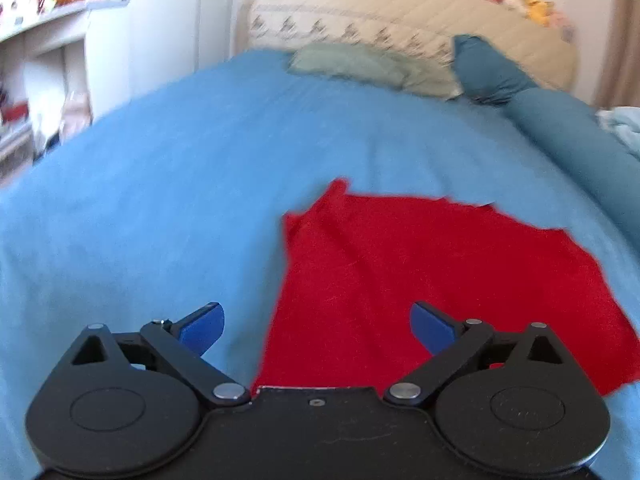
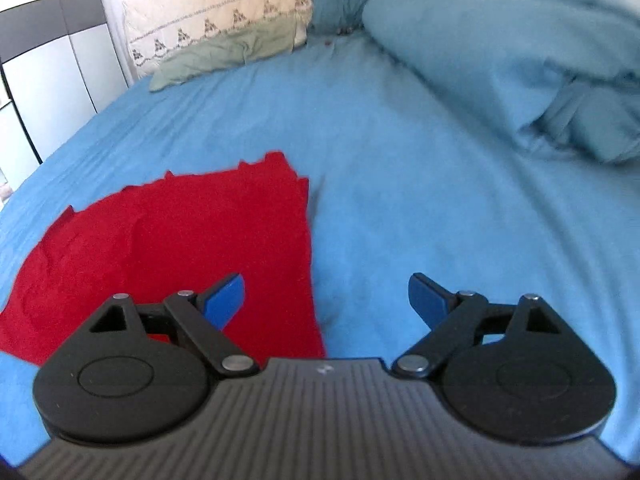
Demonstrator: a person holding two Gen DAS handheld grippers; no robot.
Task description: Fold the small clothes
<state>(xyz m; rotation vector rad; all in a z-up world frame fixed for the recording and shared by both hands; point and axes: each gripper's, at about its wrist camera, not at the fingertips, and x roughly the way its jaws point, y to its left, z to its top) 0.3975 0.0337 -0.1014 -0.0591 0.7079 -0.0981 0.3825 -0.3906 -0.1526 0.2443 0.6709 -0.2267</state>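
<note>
A red garment (image 1: 420,280) lies flat on the blue bedsheet (image 1: 160,200), near the front edge of both views. It looks already folded at least once: its left side shows a doubled strip, and its outline is roughly square with an uneven far edge. The left gripper (image 1: 316,328) hangs over the garment's near left corner with its jaws spread wide and nothing between the blue fingers (image 1: 204,326). The right gripper (image 2: 326,302) sits over the garment's near right edge, jaws equally wide and empty; one finger is over red cloth, the other over bare sheet.

So this moment reads as a pause between folds, both tools free of the cloth. The next move probably calls for each gripper to pinch a corner or edge on the near side, lift together, and carry it over to the far edge, keeping the two hands level so the layers stay aligned.

Both pictures are smeared, so seams, sleeves or a collar cannot be made out, and what kind of garment it is stays uncertain. Its near edge is hidden behind the gripper bodies. A green pillow (image 1: 348,60) and a bunched blue duvet (image 2: 520,60) lie well apart, toward the headboard.
</note>
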